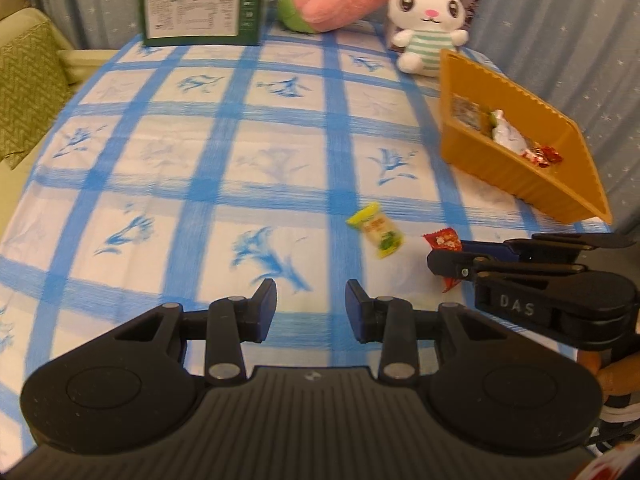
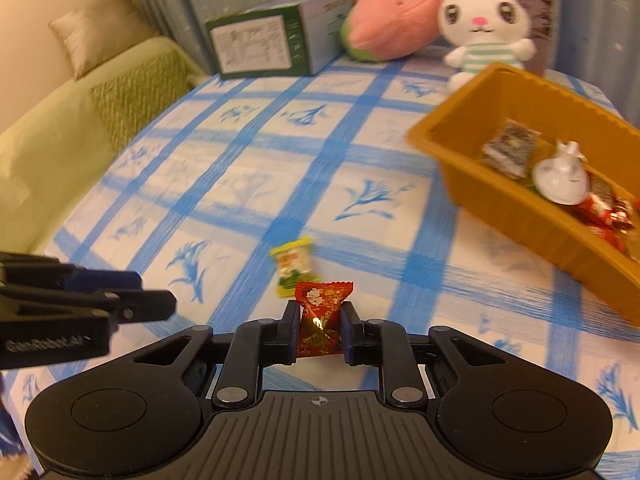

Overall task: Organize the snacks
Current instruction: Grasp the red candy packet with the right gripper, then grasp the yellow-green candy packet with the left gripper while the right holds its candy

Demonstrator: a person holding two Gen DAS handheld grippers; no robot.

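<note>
Right gripper closed on a red candy, jaws pinching its lower half from both sides, the crinkled top edge sticking up above the fingertips. Red wrapper with white and gold print, a small white figure near the top; lettering too blurred to read. Held just above the desk, near its front edge, over a blue-and-white checked cloth with blue plant motifs.

Just beyond it, flat on the cloth, a yellow candy: yellow crimped ends, pale middle, green patch at the near end, print unreadable. Seen from the left wrist as well, yellow candy lying to the left of the red candy and the right gripper.

Left gripper hovered over the near part of the desk with jaws spread wide, nothing between them.

At the right, an orange tray with ribbed walls, holding a dark square packet, a white wrapped sweet and several red sweets. Orange tray tilted in the left wrist view.

Along the far edge, a green box with a white panel of fine print, too small to read, a pink and green plush, and a white rabbit plush in a striped shirt.

"DAS" moulded on the right gripper's body; "GenRobot.AI" printed on the left gripper.
</note>
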